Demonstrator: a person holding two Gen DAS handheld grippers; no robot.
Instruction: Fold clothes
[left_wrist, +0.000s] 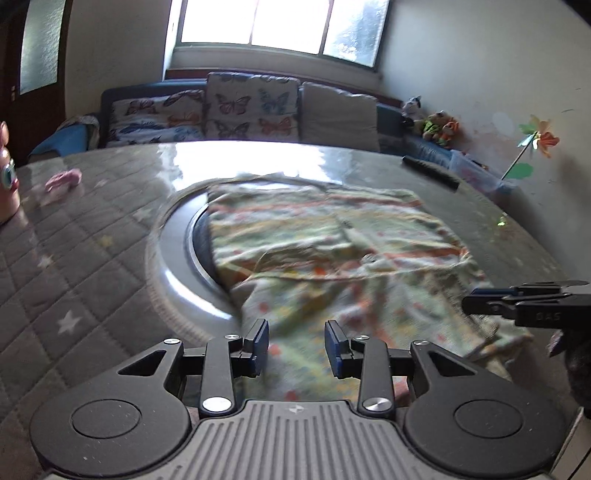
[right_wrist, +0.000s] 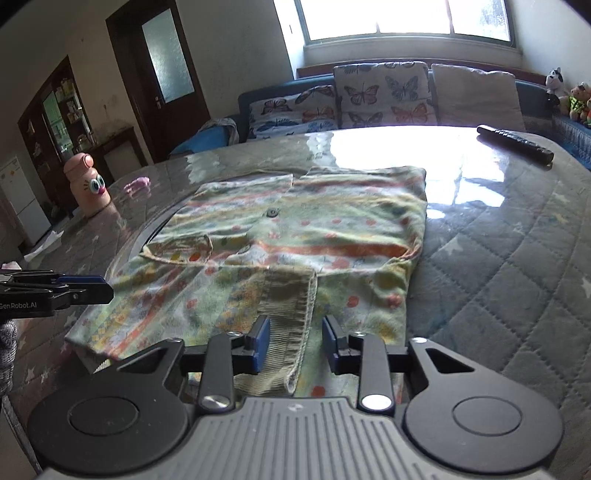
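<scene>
Shirt (right_wrist: 295, 229) — soft, light, floppy; pinch its ribbed cuff (right_wrist: 286, 314), which lies unpinched between your right gripper's (right_wrist: 295, 345) parted pads. Left gripper (left_wrist: 297, 345) — spread, empty, over the shirt's near hem.

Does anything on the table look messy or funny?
Yes. The colourful shirt isn't folded tidy yet: a ribbed flap near the right gripper is flipped over, showing its plain side. A small pink thing lies by itself, and a toy bottle with big eyes stands near the table's edge.

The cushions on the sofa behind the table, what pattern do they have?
Colourful butterflies on white on the cushions; the right-hand one is plain beige. Clearest in the right wrist view.
</scene>
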